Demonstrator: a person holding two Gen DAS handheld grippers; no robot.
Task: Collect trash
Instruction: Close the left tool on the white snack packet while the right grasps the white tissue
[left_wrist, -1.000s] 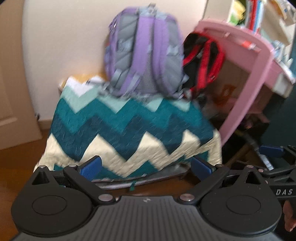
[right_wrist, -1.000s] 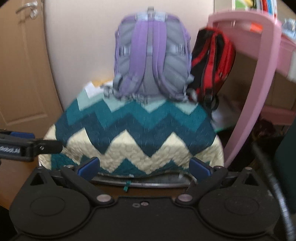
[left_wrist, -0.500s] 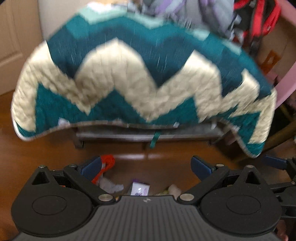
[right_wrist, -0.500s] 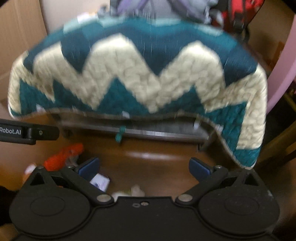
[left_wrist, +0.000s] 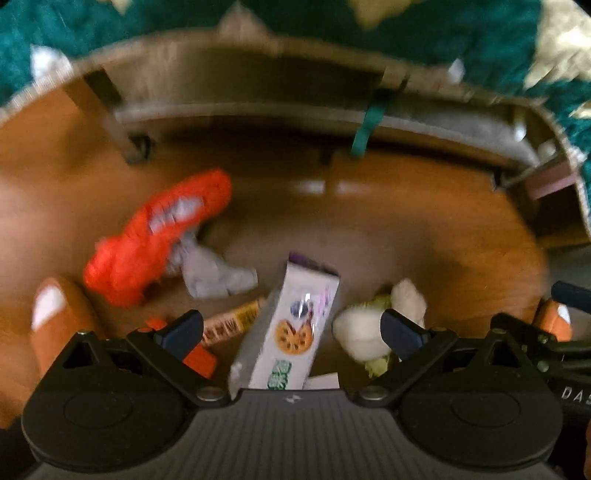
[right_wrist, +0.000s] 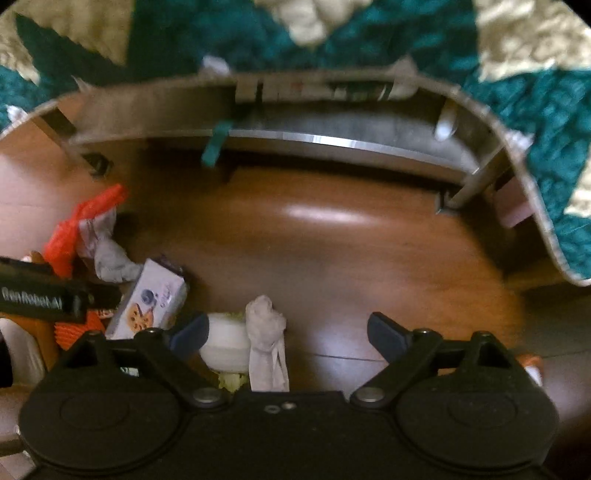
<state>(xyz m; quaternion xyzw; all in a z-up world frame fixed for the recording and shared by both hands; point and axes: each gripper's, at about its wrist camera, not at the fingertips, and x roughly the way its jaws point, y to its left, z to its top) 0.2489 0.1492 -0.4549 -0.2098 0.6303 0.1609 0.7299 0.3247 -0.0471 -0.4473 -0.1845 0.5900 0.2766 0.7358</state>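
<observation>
Cookie box (left_wrist: 291, 325) between spread left gripper (left_wrist: 291, 332) jaws, long axis approx. along them. Right gripper (right_wrist: 284, 334) closing, untouched tissue (right_wrist: 266, 339) between; probably nearer.

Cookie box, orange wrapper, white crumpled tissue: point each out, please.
cookie box (left_wrist: 291, 325), left wrist view, printed front face.
orange wrapper (left_wrist: 155, 236), left wrist view, its middle.
white crumpled tissue (right_wrist: 266, 339), right wrist view, twisted body.

A glossy brown wooden floor (left_wrist: 388, 229) is carrying scattered litter: an orange-red wrapper (left_wrist: 155, 240), a grey crumpled tissue (left_wrist: 210, 273), a white cookie box (left_wrist: 291, 328), a twisted tissue (right_wrist: 266, 343) and, seemingly, a whitish-green wad (left_wrist: 365, 325).
</observation>
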